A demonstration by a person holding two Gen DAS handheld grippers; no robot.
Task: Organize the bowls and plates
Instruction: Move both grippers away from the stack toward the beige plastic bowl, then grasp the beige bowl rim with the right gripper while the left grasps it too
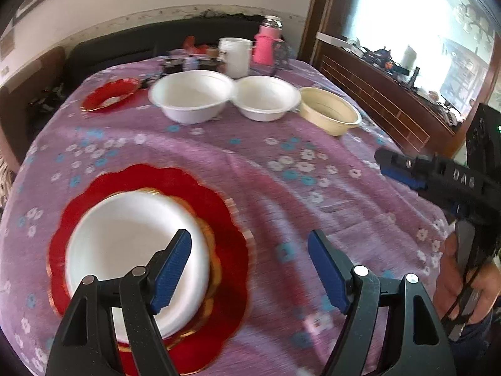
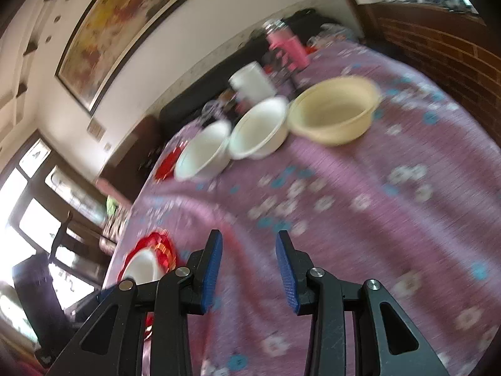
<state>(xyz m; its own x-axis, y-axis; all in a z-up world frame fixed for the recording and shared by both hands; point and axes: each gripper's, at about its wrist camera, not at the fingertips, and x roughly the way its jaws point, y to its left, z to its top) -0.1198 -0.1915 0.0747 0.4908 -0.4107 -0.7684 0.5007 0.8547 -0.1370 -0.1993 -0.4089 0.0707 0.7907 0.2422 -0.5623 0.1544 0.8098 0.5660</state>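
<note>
White foam bowl sits loose on the red plate near the worktop edge, and with left tongs and right tongs both released and empty, a careless swing could knock it off.

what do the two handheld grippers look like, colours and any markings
Both the left gripper and the right gripper have black plastic linkage arms with silver round pivot pins and blue ribbed pads on the fingers. White lettering, seemingly "DAS", marks the right one's body in the left wrist view.
</note>
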